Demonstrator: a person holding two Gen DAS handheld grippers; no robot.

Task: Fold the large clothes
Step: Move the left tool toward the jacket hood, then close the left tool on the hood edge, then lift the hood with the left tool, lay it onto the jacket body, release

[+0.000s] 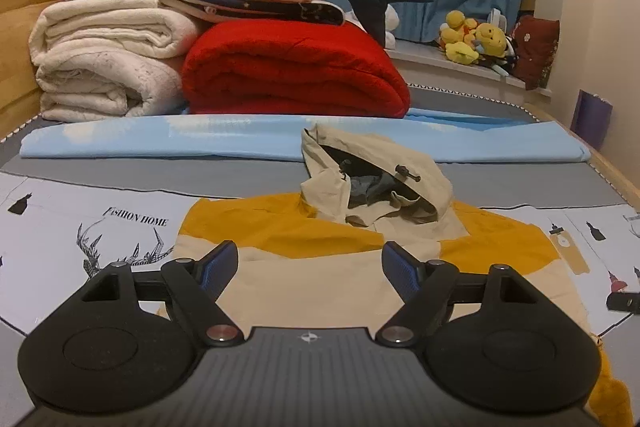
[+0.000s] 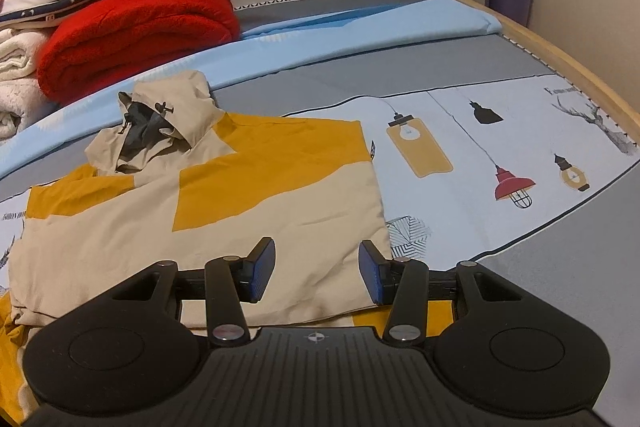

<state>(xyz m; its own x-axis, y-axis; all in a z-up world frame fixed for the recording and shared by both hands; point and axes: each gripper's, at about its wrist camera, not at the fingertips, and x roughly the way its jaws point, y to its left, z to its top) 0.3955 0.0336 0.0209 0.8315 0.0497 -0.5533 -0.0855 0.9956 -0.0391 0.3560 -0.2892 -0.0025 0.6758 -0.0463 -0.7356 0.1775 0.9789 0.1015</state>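
While the jacket (image 1: 320, 267) is lying flat on the bed (image 1: 240, 179) with its sides already turned in and its hood (image 1: 360, 167) bunched at the far end, the left gripper (image 1: 310, 267) is hovering over the near left part of the cloth with its jaws wide apart and nothing between them. Further right, the right gripper (image 2: 316, 271) is hanging over the near right edge, jaws half apart and also holding nothing. The fold seems to be sitting between steps; next, both grippers are probably needing to pinch the near hem and carry it toward the hood.
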